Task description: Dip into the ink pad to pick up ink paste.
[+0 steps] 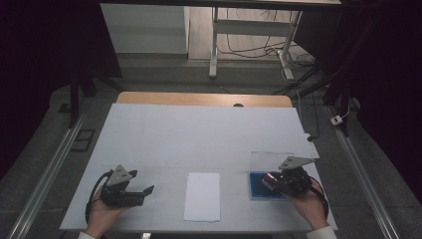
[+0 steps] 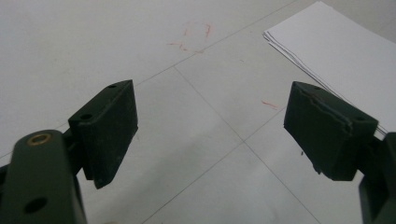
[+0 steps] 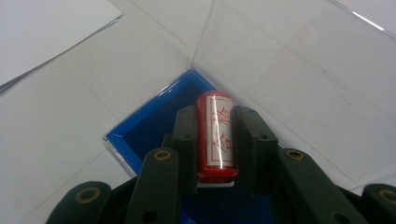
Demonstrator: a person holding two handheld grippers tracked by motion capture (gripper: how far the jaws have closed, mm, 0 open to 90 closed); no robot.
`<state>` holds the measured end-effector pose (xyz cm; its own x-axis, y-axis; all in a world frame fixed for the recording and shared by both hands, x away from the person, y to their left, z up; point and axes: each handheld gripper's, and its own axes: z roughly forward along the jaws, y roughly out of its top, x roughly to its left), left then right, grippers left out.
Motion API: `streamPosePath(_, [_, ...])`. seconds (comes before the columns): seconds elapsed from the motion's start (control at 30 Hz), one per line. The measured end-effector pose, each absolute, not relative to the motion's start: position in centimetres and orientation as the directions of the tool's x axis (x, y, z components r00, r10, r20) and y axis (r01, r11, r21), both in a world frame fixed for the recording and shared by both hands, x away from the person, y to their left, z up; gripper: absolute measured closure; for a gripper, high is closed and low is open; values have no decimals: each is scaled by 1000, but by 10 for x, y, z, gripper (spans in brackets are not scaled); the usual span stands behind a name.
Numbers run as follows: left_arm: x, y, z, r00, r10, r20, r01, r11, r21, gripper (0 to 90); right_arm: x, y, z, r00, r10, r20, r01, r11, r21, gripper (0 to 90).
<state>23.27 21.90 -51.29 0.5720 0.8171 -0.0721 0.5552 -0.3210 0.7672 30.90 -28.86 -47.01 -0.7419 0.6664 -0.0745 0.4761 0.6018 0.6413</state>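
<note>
- The right gripper [image 3: 215,154] is clenched on a red cylindrical stamp [image 3: 215,135]; both black jaws press its sides, and the label with red characters faces the camera in the right gripper view.
- The stamp hangs over the blue ink pad tray [image 3: 154,116], whose clear hinged lid [image 3: 289,60] stands open behind it. In the high view the right gripper [image 1: 283,181] sits at the tray [image 1: 259,191] near the table's right front edge.
- The step in hand looks like inking the stamp or lifting it off the pad. To do it well, keep the stamp square to the pad so its whole face takes ink, and come away straight up rather than dragging it across the blue surface.
- Keep the grip firm; the smooth cylinder could twist between the flat jaws if tilted.
- The left gripper [image 1: 133,191] rests released at the front left, its jaws wide apart with nothing but bare tabletop between them in the left gripper view [image 2: 210,135].
- Between the two hands lies a white sheet of paper [image 1: 202,196], edges lined up with the table [image 1: 199,129]. It is probably the stamp's target, so the left gripper could steady the sheet [image 2: 336,51] at its near edge before the press.
- Faint red marks [image 2: 191,37] show on the table cover farther off.
</note>
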Motion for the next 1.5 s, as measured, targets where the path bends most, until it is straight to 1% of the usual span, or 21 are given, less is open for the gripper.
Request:
streamPosePath(0.37, [232,219,-513,573,816,-68,556,-327,764,174,311,-283,-471,-744,661,-94,489,635,598,710])
streamPosePath(1.5, [232,219,-513,571,818,-68,557,-326,764,174,311,-284,-474,-746,661,-81,488,626,609,711])
